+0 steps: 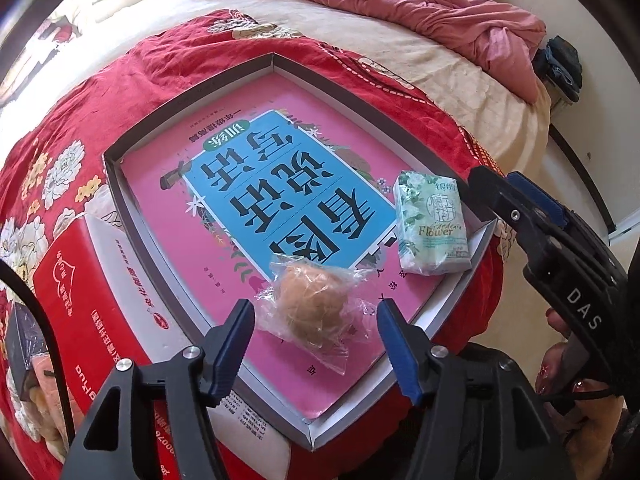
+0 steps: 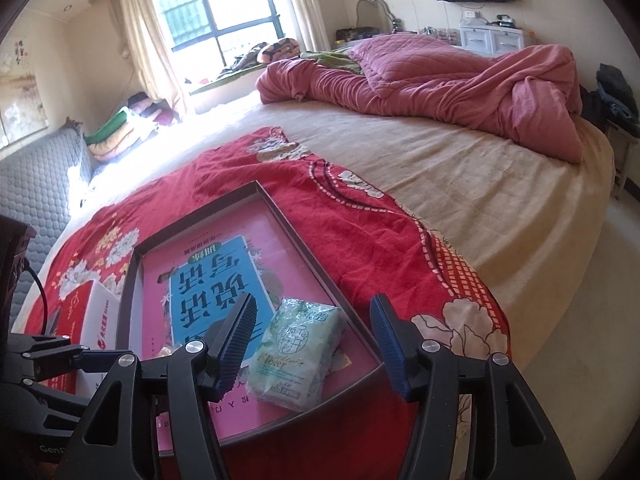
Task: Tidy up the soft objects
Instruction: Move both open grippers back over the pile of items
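left gripper (image 1: pixel 316 322): hanging released over bagged bun (image 1: pixel 316 314), pads not touching | right gripper (image 2: pixel 314 336): standing released above tissue pack (image 2: pixel 296 354) | bun and pack: lying in tray (image 1: pixel 168 106) on pink book (image 1: pixel 256 184)

Bagged tan bun (image 1: pixel 316 304) and green floral tissue pack (image 1: pixel 434 224) flat in tray (image 1: pixel 192 96), apart.

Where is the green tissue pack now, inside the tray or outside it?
Inside. The green tissue pack lies on the pink book within the tray walls, near a corner.
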`<control>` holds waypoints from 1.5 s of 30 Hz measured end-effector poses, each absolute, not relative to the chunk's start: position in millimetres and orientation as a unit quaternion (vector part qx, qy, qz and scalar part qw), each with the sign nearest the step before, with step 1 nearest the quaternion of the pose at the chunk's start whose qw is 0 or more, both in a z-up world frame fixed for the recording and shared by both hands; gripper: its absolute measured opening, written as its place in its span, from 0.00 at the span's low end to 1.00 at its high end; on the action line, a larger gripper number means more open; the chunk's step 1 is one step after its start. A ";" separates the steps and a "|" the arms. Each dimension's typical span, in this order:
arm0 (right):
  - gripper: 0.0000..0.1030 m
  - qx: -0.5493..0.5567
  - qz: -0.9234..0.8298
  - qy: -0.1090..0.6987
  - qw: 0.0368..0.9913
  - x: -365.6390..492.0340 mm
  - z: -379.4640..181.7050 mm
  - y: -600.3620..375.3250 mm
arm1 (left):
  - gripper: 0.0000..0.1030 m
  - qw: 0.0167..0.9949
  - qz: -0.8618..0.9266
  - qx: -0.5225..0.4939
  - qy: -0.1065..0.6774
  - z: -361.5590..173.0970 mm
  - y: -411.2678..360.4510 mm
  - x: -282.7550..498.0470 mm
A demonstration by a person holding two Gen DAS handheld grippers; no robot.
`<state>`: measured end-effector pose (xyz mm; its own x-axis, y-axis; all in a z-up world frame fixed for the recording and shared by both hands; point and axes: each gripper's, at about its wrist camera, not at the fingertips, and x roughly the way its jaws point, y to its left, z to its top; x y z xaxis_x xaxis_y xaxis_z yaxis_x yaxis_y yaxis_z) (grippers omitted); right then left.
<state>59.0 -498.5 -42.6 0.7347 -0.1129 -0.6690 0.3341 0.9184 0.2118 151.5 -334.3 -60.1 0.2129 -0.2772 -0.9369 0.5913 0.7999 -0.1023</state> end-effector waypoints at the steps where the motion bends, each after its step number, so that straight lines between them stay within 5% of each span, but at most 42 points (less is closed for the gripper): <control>1: 0.59 0.161 -0.122 0.343 0.917 59.0 -42.3 -498.4 | 0.61 0.769 -0.282 0.137 0.558 -57.5 -331.4 150.6; 13: 0.60 0.134 -0.107 0.346 0.922 57.9 -32.2 -474.1 | 0.66 0.819 -0.245 0.130 0.502 -17.3 -298.5 129.0; 15: 0.71 0.130 -0.105 0.345 0.924 57.9 -29.3 -468.5 | 0.67 0.825 -0.241 0.129 0.495 -12.4 -293.2 126.1; 45: 0.73 0.034 -0.022 0.338 0.940 47.1 27.3 -340.1 | 0.68 0.867 -0.137 0.040 0.477 12.3 -151.8 98.8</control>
<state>47.1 -340.1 27.3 0.7705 -0.0188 -0.6372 0.0649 0.9967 0.0491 98.8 -151.8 12.3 0.5075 -0.1989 -0.8384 0.2753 0.9594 -0.0610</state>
